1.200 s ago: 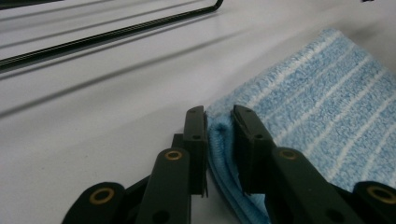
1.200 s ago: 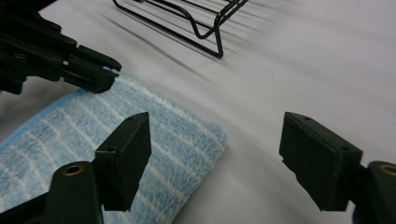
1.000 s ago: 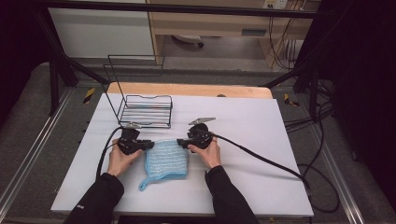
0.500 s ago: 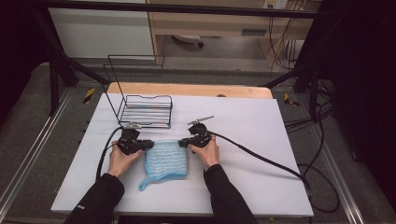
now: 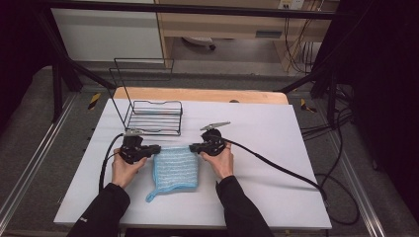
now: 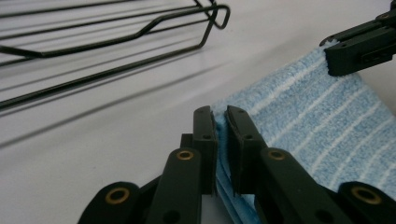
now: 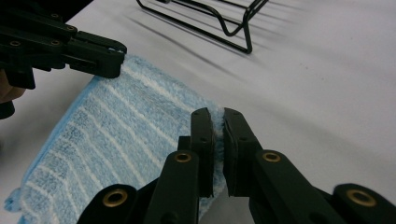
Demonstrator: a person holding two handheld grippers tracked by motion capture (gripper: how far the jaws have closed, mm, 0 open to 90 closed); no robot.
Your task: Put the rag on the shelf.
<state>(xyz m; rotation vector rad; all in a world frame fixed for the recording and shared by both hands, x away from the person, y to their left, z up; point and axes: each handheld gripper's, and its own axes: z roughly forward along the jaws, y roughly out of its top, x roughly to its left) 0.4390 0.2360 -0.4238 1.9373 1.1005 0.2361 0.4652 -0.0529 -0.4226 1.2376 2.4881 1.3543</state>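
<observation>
A light blue striped cloth [image 5: 175, 168] lies flat on the white table [image 5: 276, 148], a small loop at its near left corner. My left gripper [image 5: 157, 148] pinches the cloth's far left corner; its jaws have just been closing, with the cloth's edge [image 6: 327, 121] between the pads. My right gripper [image 5: 193, 147] is shut on the far right corner. In the left gripper view my left gripper [image 6: 220, 122] clamps the folded blue edge, and the right gripper [image 6: 359, 46] shows at the far corner. In the right gripper view my right gripper [image 7: 215, 122] grips the cloth [image 7: 116, 135].
A black wire rack [image 5: 153, 116] stands just behind the cloth, close to both grippers. A wooden board [image 5: 197, 95] lies along the table's far edge. The right gripper's cable [image 5: 276, 165] trails across the table to the right.
The right gripper's jaws have shut on the cloth's far right corner. Both hands stay in place at the cloth's far edge.
</observation>
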